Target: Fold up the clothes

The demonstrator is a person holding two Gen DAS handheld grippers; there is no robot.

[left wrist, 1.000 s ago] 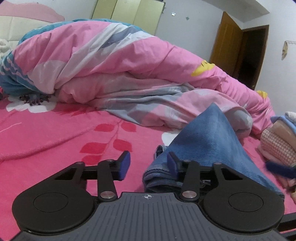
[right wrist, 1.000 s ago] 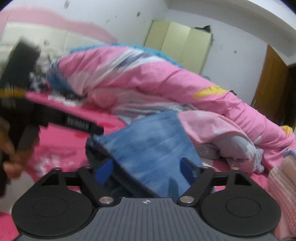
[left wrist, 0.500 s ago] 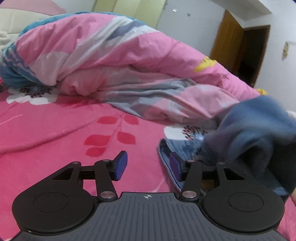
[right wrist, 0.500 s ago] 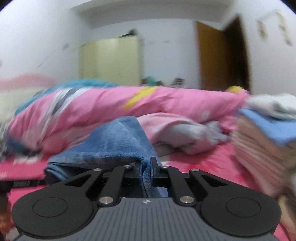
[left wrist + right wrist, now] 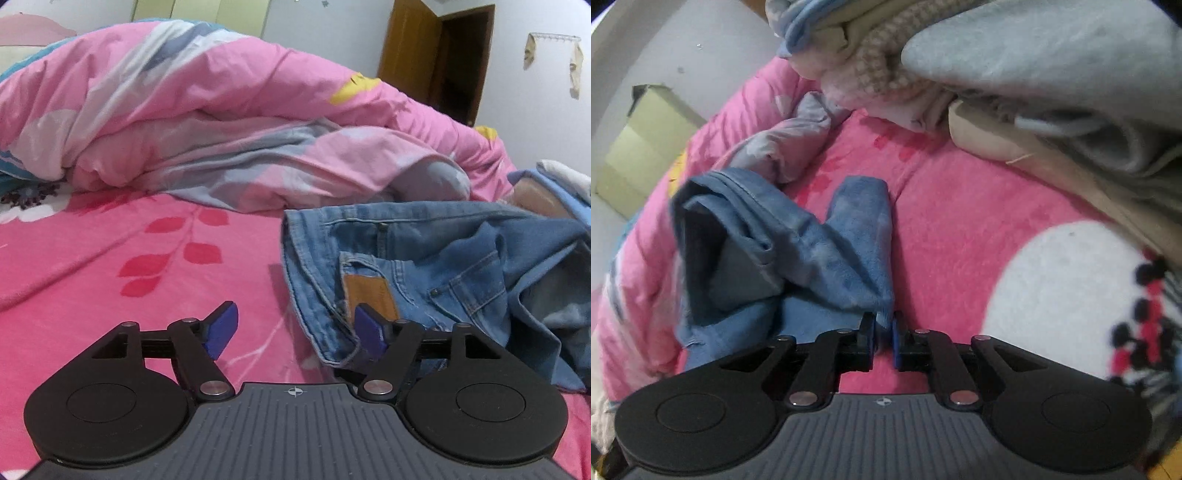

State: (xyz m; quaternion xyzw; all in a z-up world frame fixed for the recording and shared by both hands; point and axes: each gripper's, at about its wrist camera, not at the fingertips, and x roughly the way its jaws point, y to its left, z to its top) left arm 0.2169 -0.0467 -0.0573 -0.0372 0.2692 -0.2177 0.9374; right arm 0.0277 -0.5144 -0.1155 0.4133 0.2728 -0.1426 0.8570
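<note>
Right gripper (image 5: 884, 334): jaws nearly closed, blue pads pinching a fold of the blue jeans (image 5: 798, 254); the log's slight widening within the last half second shows as a thin gap, cloth still caught between the pads. Denim trails away to the far left in a rumpled heap on the pink bedsheet (image 5: 979, 221). Stack of folded clothes (image 5: 1015, 66) sits far right, just past the jeans. Left gripper (image 5: 295, 328): jaws have just been opening, now standing wide; right pad lies against the waistband edge of the jeans (image 5: 424, 273), left pad over bare bedsheet (image 5: 110, 258), nothing clamped. Pink duvet (image 5: 221, 122) is bunched along the far side; brown door (image 5: 410, 55) beyond, far right.
</note>
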